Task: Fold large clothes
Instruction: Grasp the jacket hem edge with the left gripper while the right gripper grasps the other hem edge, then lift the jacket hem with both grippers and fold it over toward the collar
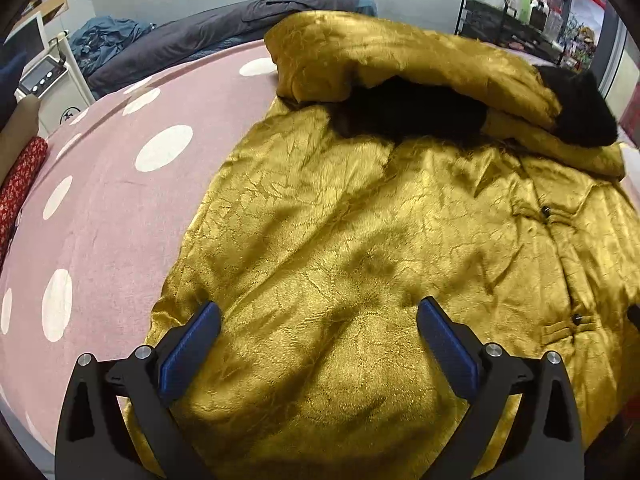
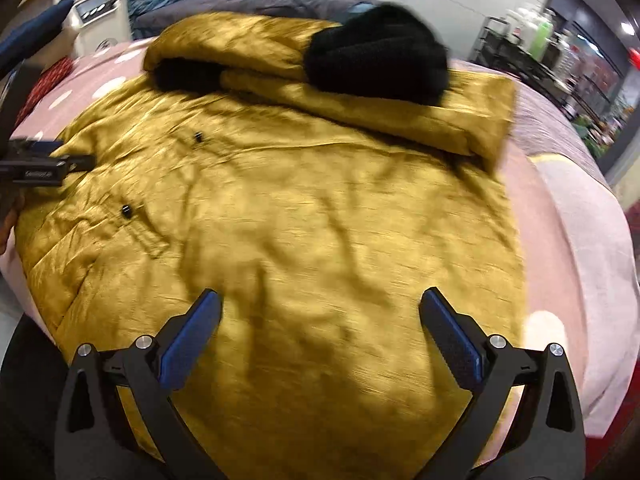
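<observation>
A large golden-yellow jacket (image 1: 340, 248) with black fur trim (image 1: 408, 114) lies spread on a pink polka-dot bed cover (image 1: 100, 208). Its sleeves are folded across the top, one black cuff (image 2: 380, 56) resting on the upper right. My left gripper (image 1: 318, 322) hangs open just above the jacket's lower left part, nothing between its fingers. My right gripper (image 2: 320, 310) is open over the jacket's (image 2: 300, 208) lower right part, also holding nothing. The left gripper's body (image 2: 36, 164) shows at the left edge of the right wrist view. Small black buttons (image 2: 126, 211) run down the front.
A dark grey blanket (image 1: 192, 36) and blue clothes (image 1: 104, 36) lie piled at the far side of the bed. A white machine (image 1: 48, 80) stands at the left. A black rack with bottles (image 1: 516, 4) stands at the far right. Red patterned fabric (image 1: 18, 188) lies at the bed's left edge.
</observation>
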Available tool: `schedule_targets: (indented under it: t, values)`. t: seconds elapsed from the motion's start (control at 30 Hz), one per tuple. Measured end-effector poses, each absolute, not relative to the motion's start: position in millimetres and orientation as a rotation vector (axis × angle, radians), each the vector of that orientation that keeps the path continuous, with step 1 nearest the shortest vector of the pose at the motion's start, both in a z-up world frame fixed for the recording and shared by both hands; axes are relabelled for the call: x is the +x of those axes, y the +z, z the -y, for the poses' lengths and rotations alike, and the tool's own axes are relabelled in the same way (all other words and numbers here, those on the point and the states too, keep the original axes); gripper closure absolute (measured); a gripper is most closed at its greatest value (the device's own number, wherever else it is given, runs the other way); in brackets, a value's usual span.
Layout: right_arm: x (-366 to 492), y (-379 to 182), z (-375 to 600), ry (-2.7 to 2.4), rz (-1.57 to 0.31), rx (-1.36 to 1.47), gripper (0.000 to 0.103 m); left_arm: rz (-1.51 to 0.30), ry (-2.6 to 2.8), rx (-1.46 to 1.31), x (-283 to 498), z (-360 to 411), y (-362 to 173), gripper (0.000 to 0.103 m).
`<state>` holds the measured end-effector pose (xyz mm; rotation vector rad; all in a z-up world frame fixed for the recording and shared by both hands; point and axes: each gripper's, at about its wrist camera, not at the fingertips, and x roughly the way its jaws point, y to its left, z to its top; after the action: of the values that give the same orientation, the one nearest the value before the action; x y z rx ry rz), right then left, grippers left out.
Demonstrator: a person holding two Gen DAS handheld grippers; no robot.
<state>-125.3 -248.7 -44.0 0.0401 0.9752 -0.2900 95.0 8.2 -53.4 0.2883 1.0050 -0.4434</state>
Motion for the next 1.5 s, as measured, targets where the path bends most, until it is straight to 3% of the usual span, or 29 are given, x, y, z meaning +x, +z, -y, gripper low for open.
schedule_targets:
  t: [0.27, 0.53, 0.7, 0.77, 0.83, 0.93, 1.17, 1.27, 1.4, 1.5]
  values:
    - [-172.8, -35.6, 342.1, -0.469, -0.928, 0.387, 0.005, -0.93, -0.418, 0.12, 116.4, -61.6, -6.5, 0.007]
    - [-179.4, -48.1, 358.1, -0.393, -0.934, 0.542, 0.005, -1.085, -0.427, -0.038, 134.5, -105.5, -39.5, 0.024]
    - [-183.8, -50.1, 340.2, -0.323, -0.966, 0.494, 0.01, -1.147, -0.501, -0.056, 119.6, -98.4, -56.5, 0.026]
    - [-187.5, -51.2, 333.7, -0.275, -0.978, 0.488, 0.015, -1.15, -0.533, -0.012, 111.3, -89.9, -57.1, 0.028]
    - [-193.7, -51.6, 327.6, -0.207, -0.989, 0.506, 0.021, -1.164, -0.57, -0.012, 105.0, -86.1, -56.3, 0.04]
    - [-204.2, -54.6, 320.5, -0.142, -1.007, 0.52, 0.03, -1.177, -0.622, -0.038, 99.3, -85.9, -54.1, 0.048]
    - [-223.9, -72.9, 324.9, -0.079, -1.058, 0.669, 0.05, -1.196, -0.634, -0.047, 103.6, -97.2, -58.4, 0.059]
    - [-225.3, -81.7, 326.6, -0.054, -1.067, 0.752, 0.053, -1.197, -0.626, -0.042, 105.5, -95.8, -58.3, 0.063]
    - [-224.6, -83.2, 324.0, -0.018, -1.073, 0.793, 0.064, -1.197, -0.649, -0.001, 97.9, -89.8, -54.2, 0.077]
    - [-223.5, -78.5, 324.7, 0.018, -1.062, 0.809, 0.079, -1.189, -0.668, 0.042, 90.5, -88.0, -50.3, 0.083]
